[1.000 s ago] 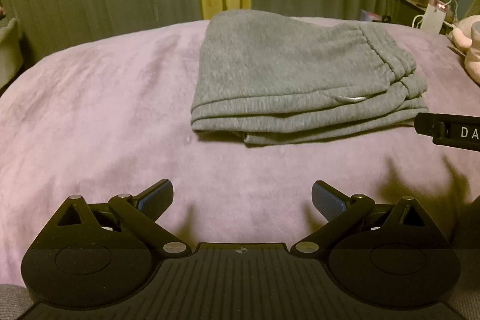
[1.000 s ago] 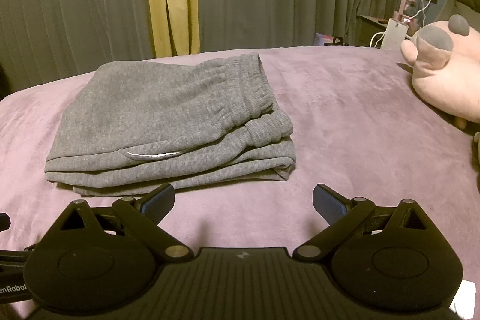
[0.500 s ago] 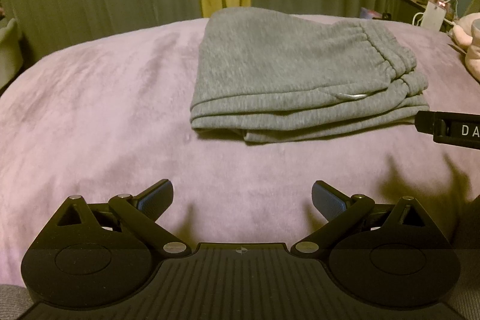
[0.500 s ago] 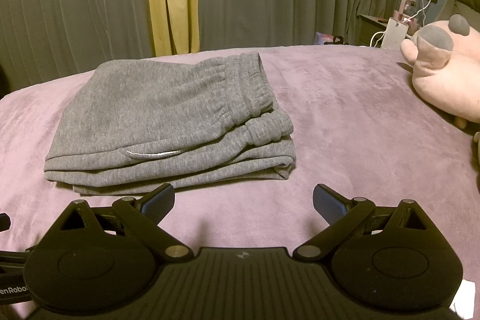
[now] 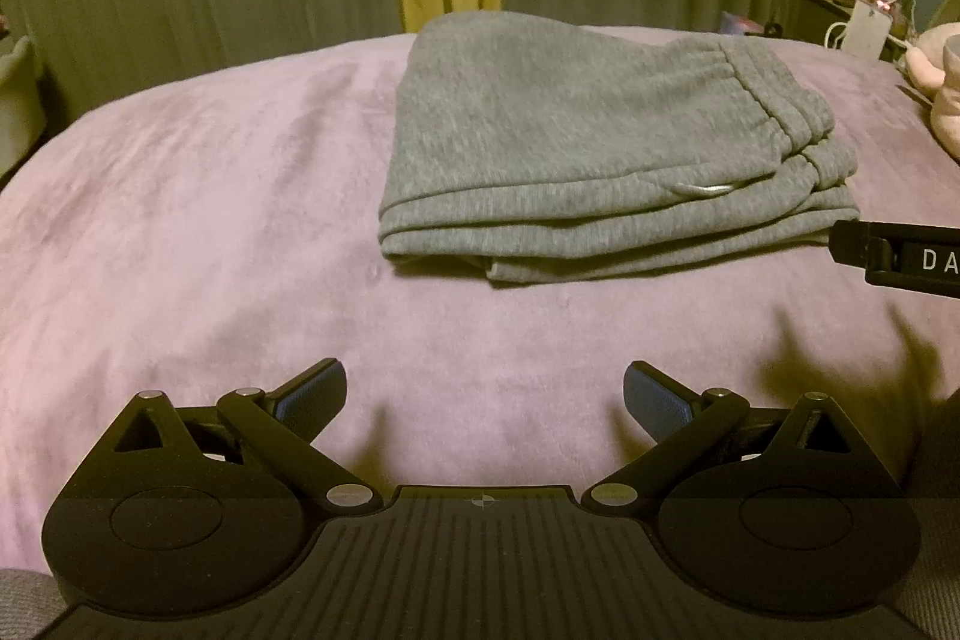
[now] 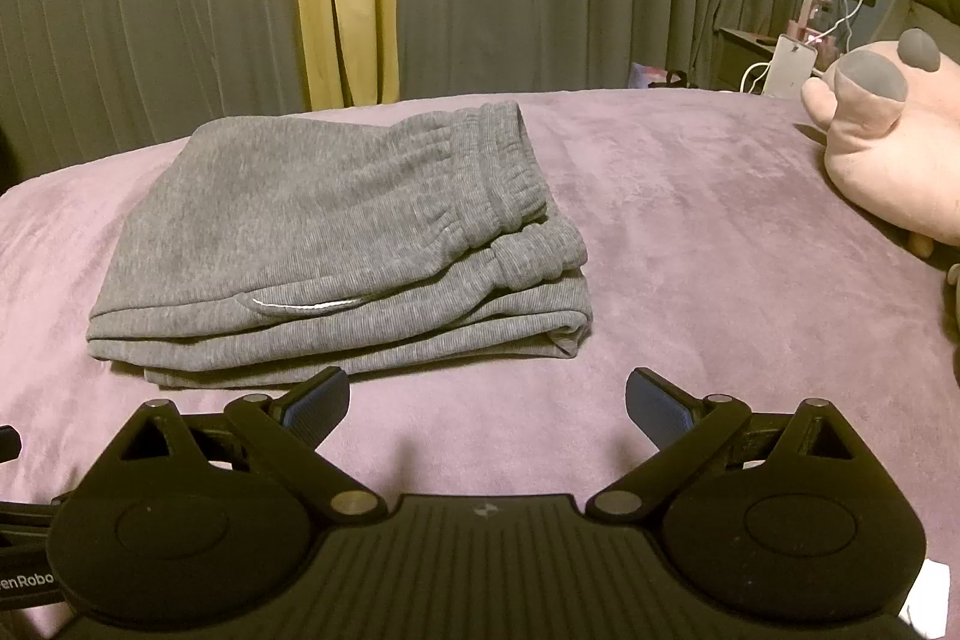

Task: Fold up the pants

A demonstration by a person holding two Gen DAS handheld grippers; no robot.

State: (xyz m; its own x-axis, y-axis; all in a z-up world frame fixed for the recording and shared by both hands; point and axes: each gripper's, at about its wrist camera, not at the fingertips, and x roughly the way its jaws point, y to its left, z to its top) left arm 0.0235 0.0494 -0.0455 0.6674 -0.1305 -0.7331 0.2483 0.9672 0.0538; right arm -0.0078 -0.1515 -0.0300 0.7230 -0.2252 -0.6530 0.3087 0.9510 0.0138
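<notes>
I hold my left claw (image 5: 485, 394) and right claw (image 6: 487, 397) spread wide, empty, clear of the pants (image 6: 336, 232) folded ahead on the bed (image 6: 690, 232); folding looks finished.

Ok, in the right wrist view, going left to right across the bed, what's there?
Folded grey pants → bare stretch of purple blanket → pink plush toy at the right edge.
</notes>
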